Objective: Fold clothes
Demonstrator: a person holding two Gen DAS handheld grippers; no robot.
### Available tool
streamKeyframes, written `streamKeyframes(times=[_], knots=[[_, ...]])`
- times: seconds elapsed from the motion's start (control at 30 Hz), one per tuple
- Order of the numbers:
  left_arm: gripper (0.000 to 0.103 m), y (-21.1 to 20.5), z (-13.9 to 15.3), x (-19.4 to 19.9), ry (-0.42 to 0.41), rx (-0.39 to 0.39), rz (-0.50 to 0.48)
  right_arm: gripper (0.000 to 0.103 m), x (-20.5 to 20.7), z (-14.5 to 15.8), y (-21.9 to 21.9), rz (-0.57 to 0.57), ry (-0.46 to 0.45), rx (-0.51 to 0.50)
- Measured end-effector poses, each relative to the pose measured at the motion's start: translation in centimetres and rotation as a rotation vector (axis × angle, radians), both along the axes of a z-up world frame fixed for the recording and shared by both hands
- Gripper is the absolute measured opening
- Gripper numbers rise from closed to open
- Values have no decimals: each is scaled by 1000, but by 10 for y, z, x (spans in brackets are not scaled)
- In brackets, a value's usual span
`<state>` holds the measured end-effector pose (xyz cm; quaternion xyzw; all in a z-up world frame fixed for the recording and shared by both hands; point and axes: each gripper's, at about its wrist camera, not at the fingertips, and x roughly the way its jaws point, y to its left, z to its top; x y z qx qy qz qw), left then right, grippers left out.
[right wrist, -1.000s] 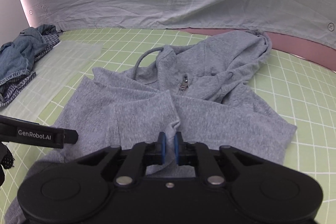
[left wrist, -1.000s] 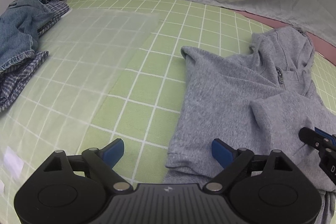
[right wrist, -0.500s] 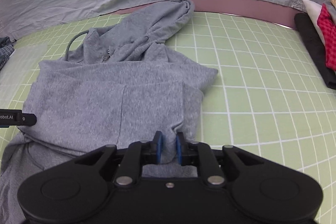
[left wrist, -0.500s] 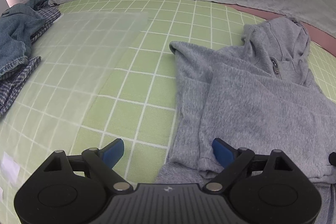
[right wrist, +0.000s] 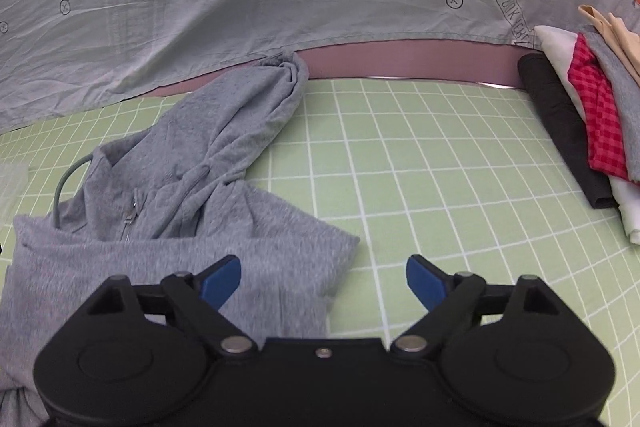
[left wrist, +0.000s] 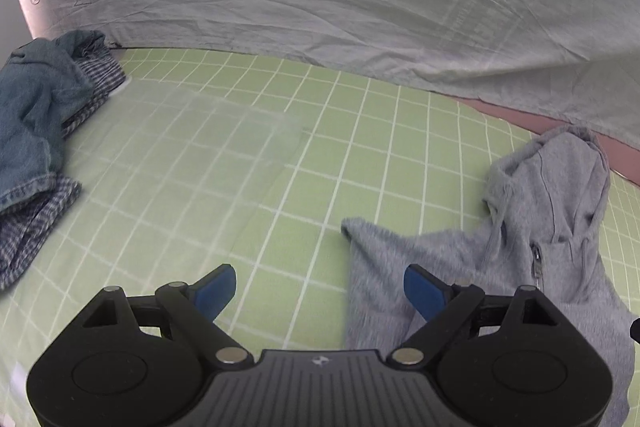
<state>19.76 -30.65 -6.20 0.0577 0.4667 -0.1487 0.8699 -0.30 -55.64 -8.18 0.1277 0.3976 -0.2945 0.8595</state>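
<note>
1. Two grippers, left gripper (left wrist: 316,287) and right gripper (right wrist: 324,281), are hovering with fingers released, gripping nothing.
2. Beyond them, the grey hoodie (right wrist: 168,227) is lying partly folded on the green checked counter (right wrist: 420,155).
3. Farther right, stacked clothes (right wrist: 588,123) are resting.

Grey hoodie (right wrist: 192,227): heathered knit with a short front zip and a grey drawcord, lying partly folded on the green grid-patterned table (right wrist: 420,163). Body doubled over into a flat panel; hood (right wrist: 256,99) crumpled and stretched toward the far edge.
</note>
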Motion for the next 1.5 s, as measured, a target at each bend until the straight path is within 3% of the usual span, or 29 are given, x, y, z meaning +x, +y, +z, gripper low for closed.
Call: streamKeyframes(times=[0.37, 0.6, 0.83, 0.93, 1.03, 1.1, 1.2, 1.37, 1.5], knots=[[91, -99, -11, 71, -33, -31, -183, 96, 99, -8, -47, -15, -81, -26], [92, -148, -47, 68, 7, 64, -380, 96, 123, -34, -63, -43, 5, -28], [96, -151, -55, 68, -70, 151, -332, 96, 105, -40, -69, -30, 61, -63], [96, -148, -53, 65, -191, 281, -294, 96, 96, -40, -70, -32, 90, -111], [96, -138, -47, 59, -302, 397, -229, 89, 85, -35, -72, -115, 170, -254], [96, -128, -44, 56, -298, 400, -155, 88, 76, -35, -78, -167, 204, -289], [95, -114, -40, 55, -236, 283, -114, 89, 59, -29, -98, -208, 90, -126], [95, -126, -51, 67, -200, 295, -149, 92, 76, -27, -95, -139, -28, -12], [95, -135, -55, 76, -184, 284, -186, 94, 92, -32, -89, -112, 5, -25]])
